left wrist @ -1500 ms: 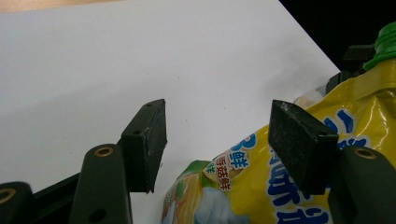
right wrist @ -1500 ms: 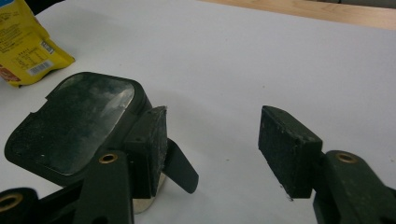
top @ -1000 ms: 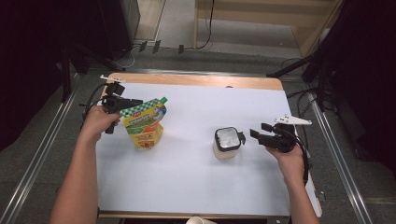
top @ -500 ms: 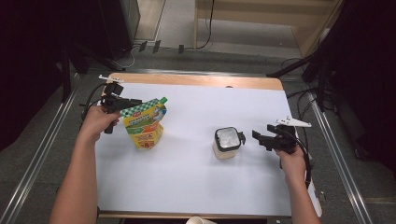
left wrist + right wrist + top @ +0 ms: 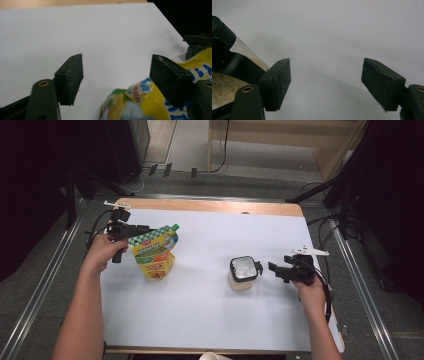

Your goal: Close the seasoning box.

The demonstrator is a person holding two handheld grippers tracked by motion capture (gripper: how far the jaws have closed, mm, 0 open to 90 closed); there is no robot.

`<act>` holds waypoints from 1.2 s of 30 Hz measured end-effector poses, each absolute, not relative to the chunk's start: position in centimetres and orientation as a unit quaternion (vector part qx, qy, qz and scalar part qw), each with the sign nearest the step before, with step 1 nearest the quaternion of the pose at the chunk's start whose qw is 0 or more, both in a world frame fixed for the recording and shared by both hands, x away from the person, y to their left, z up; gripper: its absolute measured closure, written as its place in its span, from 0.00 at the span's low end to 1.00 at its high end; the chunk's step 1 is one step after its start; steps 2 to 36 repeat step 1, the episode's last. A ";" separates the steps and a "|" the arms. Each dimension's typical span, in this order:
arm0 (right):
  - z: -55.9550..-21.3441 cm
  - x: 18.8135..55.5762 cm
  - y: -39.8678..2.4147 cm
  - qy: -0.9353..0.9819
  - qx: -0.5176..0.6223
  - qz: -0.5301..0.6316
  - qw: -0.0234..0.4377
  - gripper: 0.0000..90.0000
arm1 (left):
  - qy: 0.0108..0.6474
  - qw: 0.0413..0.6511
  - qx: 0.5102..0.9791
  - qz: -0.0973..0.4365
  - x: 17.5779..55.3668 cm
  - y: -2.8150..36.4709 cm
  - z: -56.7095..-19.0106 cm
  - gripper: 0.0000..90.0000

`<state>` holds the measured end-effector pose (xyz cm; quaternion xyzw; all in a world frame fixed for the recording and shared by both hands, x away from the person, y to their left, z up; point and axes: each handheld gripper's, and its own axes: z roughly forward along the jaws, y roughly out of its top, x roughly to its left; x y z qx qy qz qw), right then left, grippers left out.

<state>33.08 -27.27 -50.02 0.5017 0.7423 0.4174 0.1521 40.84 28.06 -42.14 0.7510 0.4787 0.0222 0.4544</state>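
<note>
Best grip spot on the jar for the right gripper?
Probably the black handle sticking out of the jar on its right side. The right gripper already faces it with its jaws open and empty, so come in level from the right; the body looks wider than the handle.

White-topped table (image 5: pixel 200 320), yellow pouch (image 5: pixel 152 255) left, lidded jar (image 5: pixel 242 274) right, well apart

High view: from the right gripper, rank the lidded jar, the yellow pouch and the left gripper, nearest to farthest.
Measured from the right gripper:
1. Lidded jar, just beside its jaws, toward the table's middle.
2. Yellow pouch, standing on the table's left half.
3. Left gripper, at the pouch's top, by the left edge.
</note>
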 end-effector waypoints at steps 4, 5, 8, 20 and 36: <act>-50.0 33.1 -27.3 0.743 0.501 0.417 0.152 0.27 | 0.479 0.454 0.751 0.022 40.8 28.1 -42.1 0.30; -50.0 33.1 -27.3 0.743 0.501 0.417 0.152 0.27 | 0.479 0.454 0.751 0.022 40.8 28.1 -42.1 0.30; -50.0 33.1 -27.3 0.743 0.501 0.417 0.152 0.27 | 0.479 0.454 0.751 0.022 40.8 28.1 -42.1 0.30; -50.0 33.1 -27.3 0.743 0.501 0.417 0.152 0.27 | 0.479 0.454 0.751 0.022 40.8 28.1 -42.1 0.30; -50.0 33.1 -27.3 0.743 0.501 0.417 0.152 0.27 | 0.479 0.454 0.751 0.022 40.8 28.1 -42.1 0.30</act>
